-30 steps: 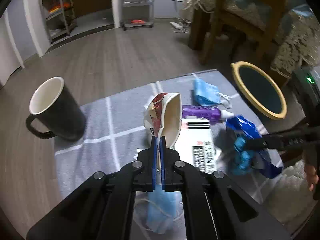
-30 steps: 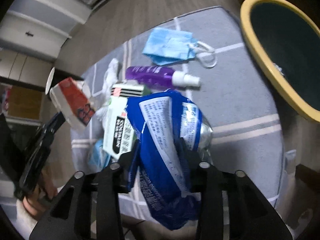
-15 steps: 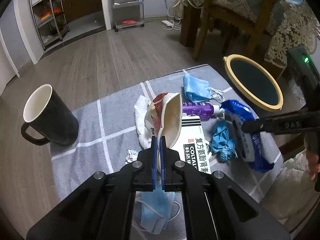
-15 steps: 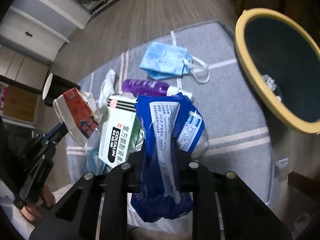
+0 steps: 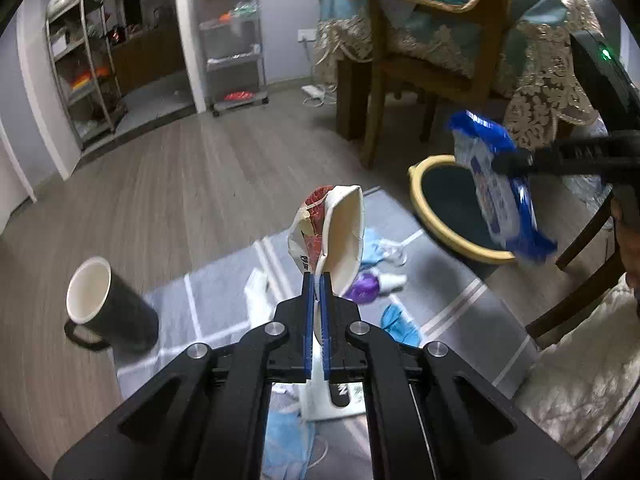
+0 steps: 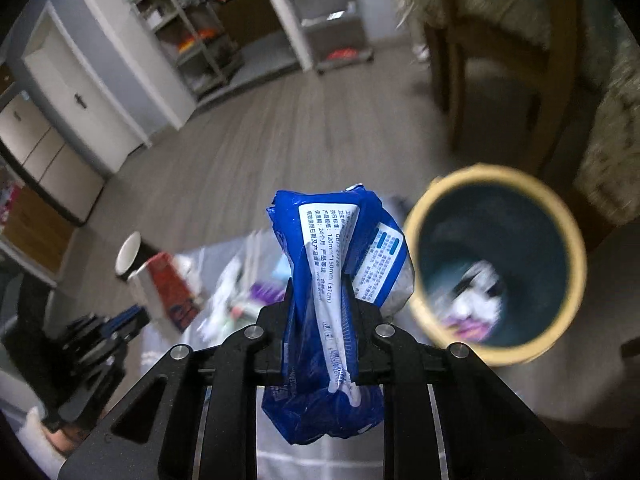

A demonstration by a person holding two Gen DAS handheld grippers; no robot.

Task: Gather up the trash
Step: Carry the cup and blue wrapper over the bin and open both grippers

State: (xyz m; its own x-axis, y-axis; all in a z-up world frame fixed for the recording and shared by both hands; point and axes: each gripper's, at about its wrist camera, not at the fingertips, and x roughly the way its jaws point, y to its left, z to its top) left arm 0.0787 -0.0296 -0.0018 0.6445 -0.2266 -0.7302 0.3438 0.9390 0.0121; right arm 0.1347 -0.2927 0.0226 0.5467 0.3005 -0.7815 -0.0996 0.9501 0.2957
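My left gripper (image 5: 316, 280) is shut on a crushed red and white paper cup (image 5: 334, 228) and holds it above the grey mat (image 5: 224, 276). My right gripper (image 6: 320, 300) is shut on a blue plastic wrapper (image 6: 332, 280), lifted just left of the yellow-rimmed trash bin (image 6: 568, 240). In the left wrist view the wrapper (image 5: 496, 188) hangs over the bin's (image 5: 424, 168) right side. On the mat lie a purple bottle (image 5: 366, 284), blue masks (image 5: 398, 322), and a white box (image 5: 332, 396).
A black mug (image 5: 104, 308) stands at the mat's left edge. A wooden chair (image 5: 432, 60) and a cloth-covered table (image 5: 552, 40) stand behind the bin. Metal shelves (image 5: 236, 40) line the far wall. Some trash (image 6: 472, 300) lies inside the bin.
Both grippers have risen from the mat with their loads. The right gripper has carried the blue wrapper right and up, to the bin.
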